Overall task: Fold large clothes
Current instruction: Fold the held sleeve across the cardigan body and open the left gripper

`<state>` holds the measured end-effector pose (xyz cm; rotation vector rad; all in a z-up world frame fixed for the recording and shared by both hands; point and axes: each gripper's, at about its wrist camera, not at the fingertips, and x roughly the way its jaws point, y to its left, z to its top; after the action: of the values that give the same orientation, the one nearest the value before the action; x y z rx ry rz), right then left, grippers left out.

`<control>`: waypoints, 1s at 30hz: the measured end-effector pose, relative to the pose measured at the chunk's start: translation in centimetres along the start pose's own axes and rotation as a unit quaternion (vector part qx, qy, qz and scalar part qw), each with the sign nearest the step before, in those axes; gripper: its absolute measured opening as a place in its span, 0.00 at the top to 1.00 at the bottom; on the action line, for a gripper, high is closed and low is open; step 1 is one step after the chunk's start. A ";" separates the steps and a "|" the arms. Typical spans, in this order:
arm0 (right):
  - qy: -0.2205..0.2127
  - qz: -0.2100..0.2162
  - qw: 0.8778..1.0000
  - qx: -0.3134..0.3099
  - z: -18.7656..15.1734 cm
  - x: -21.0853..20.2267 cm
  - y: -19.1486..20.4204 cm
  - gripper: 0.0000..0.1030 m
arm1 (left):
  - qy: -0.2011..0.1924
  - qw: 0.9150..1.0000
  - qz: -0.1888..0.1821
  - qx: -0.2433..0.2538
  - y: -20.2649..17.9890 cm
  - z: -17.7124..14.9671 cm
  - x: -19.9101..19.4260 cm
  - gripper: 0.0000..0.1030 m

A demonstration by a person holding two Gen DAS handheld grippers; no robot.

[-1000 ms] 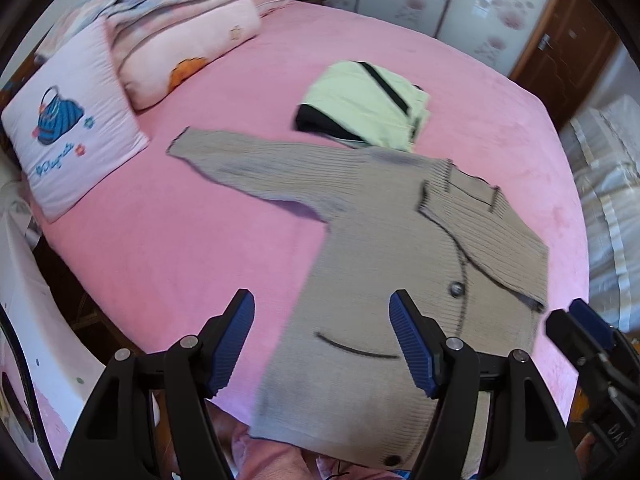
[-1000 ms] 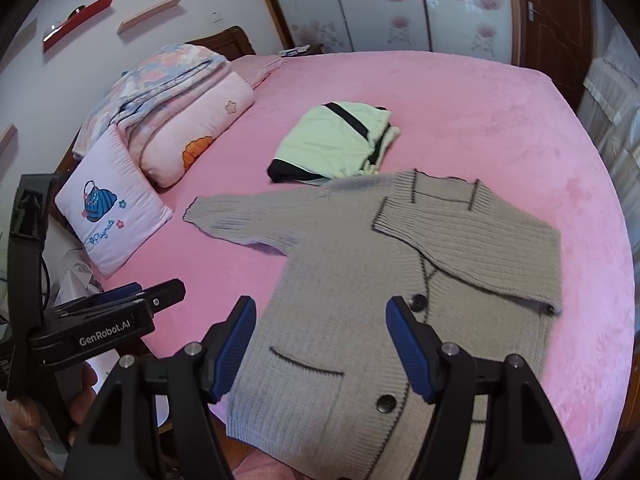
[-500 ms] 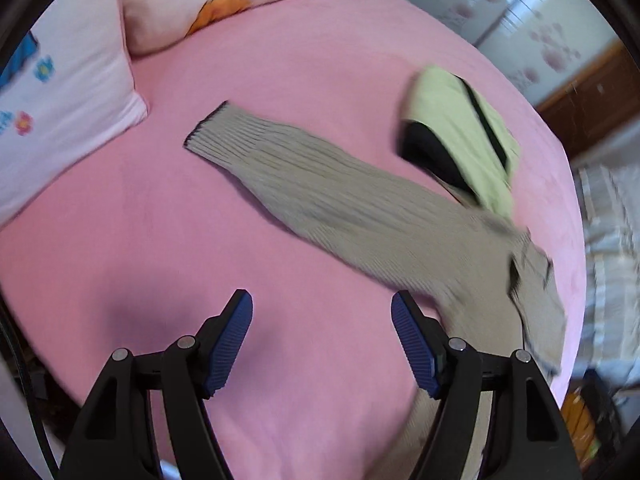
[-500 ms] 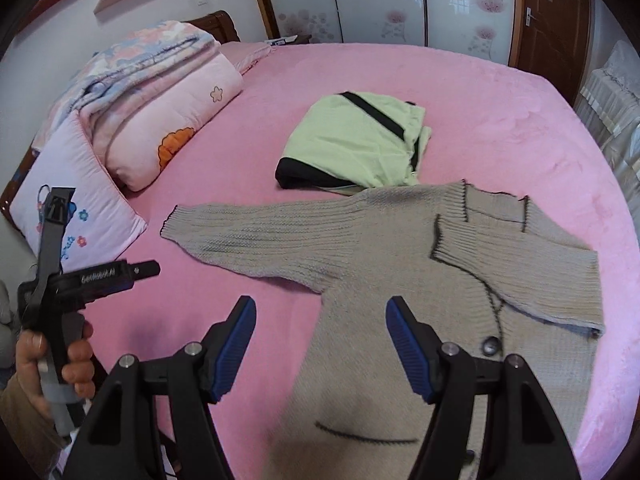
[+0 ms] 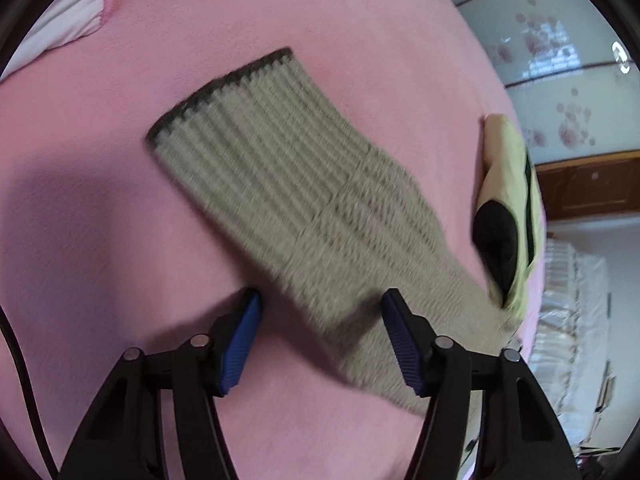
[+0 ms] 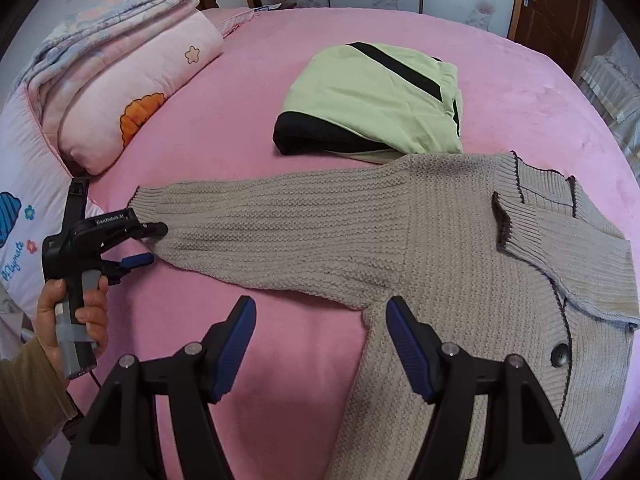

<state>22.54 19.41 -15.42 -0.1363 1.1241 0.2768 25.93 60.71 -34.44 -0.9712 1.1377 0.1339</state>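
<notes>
A grey ribbed knitted cardigan with dark trim (image 6: 460, 264) lay flat on the pink bed (image 6: 240, 92), its body at the near right. One sleeve was already folded across the chest, while the long outstretched sleeve (image 5: 296, 208) reached left toward the pillows. Just beyond it sat a folded pale-green and black garment (image 6: 372, 96).

The left claw (image 6: 149, 244) stood spread at the dark-edged cuff (image 5: 216, 92) of that sleeve, gripping nothing; in its own view the blue pads straddled the sleeve a little way from the cuff. The right claw (image 6: 320, 340) hovered spread and empty over the armpit, where sleeve meets body.

The step in hand appeared to be folding the second sleeve. The next move probably called for the left claw to settle lower, pinch the sleeve near the cuff and carry it right across the chest, with the right claw perhaps steadying the shoulder so the body would not drag.
</notes>
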 end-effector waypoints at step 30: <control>0.000 -0.081 0.973 0.216 -6.6 -3.3 -24.9 0.34 | 0.015 0.894 -0.022 0.447 -38.2 -27.2 6.0 0.76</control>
<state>22.64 -6.56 -16.05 0.1580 1.1408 -0.1175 30.39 16.16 -19.11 -0.1684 1.0359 -0.4202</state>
